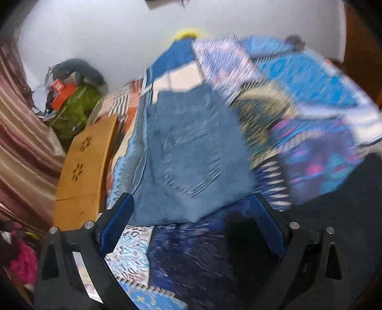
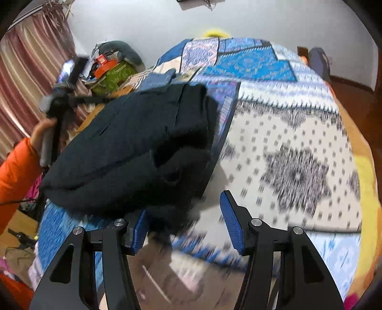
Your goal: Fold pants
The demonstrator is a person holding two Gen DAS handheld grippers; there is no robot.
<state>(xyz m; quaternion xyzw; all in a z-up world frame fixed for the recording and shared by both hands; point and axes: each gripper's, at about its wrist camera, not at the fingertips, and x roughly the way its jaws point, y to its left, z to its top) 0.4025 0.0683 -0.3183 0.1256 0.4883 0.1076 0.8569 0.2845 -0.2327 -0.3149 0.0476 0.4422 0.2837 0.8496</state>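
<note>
Folded blue jeans (image 1: pixel 191 157) lie on the patterned bedspread (image 1: pixel 310 78), back pocket up, just ahead of my open left gripper (image 1: pixel 193 202), whose fingers stand wide apart at the jeans' near edge without holding them. A folded black pair of pants (image 2: pixel 133 147) lies on the bedspread (image 2: pixel 298 147) in the right wrist view. My right gripper (image 2: pixel 183 209) is open at its near right corner, with the left finger (image 2: pixel 139 231) under the black cloth's edge. The left gripper (image 2: pixel 55 105) shows at far left, held by a hand in an orange sleeve. Both views are blurred.
A wooden headboard panel (image 1: pixel 83 167) stands left of the bed. A green bag with an orange box (image 1: pixel 71 105) sits beyond it by striped curtains (image 1: pixel 21 147). The jeans' edge (image 2: pixel 157 80) shows behind the black pants. A white wall (image 2: pixel 238 19) is behind the bed.
</note>
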